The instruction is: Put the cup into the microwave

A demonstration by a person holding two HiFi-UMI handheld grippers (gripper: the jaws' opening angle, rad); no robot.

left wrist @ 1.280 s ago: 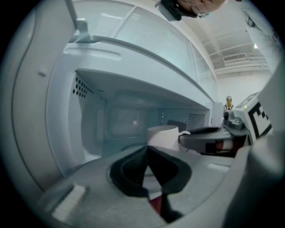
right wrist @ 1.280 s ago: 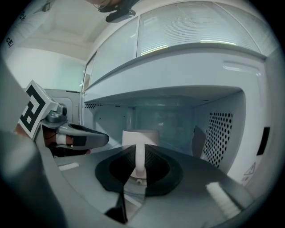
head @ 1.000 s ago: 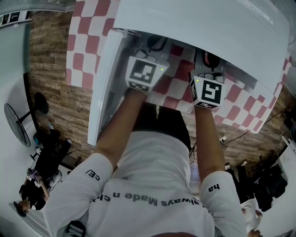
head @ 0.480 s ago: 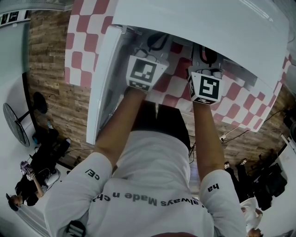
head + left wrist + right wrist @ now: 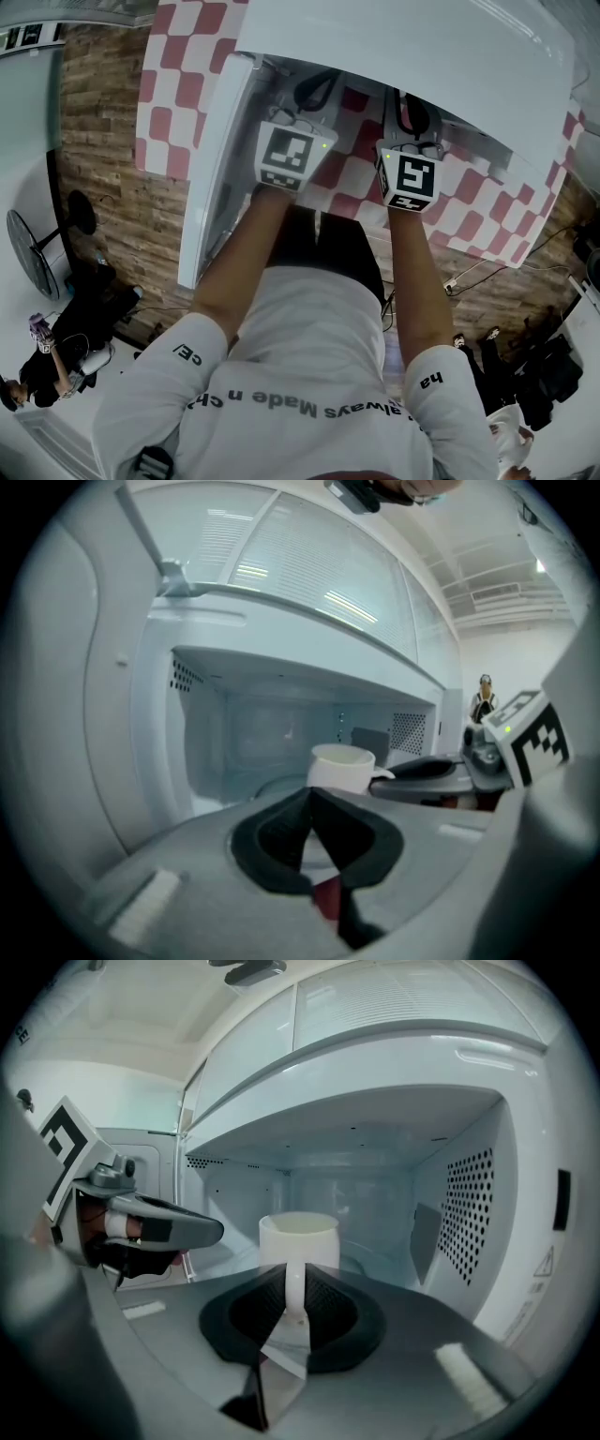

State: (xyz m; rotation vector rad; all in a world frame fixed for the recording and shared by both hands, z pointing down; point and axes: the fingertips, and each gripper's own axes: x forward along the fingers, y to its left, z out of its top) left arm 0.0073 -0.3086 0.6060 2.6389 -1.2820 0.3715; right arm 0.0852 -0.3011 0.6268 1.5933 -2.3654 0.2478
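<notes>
A white cup hangs at the mouth of the open white microwave. My right gripper is shut on its handle, with the cup body just beyond the jaw tips. The left gripper view shows the same cup to the right of centre, in front of the cavity. My left gripper is shut with nothing in it and sits beside the right one, left of the cup. From the head view both grippers, left and right, point into the microwave. Whether the cup touches the turntable is hidden.
The microwave door stands swung open at the left, close to my left gripper. A red-and-white checked cloth covers the surface under the microwave. The perforated wall bounds the cavity on the right. People stand in the room beyond.
My right gripper has shifted slightly left and forward toward the microwave with the cup. The left gripper has hardly moved.
</notes>
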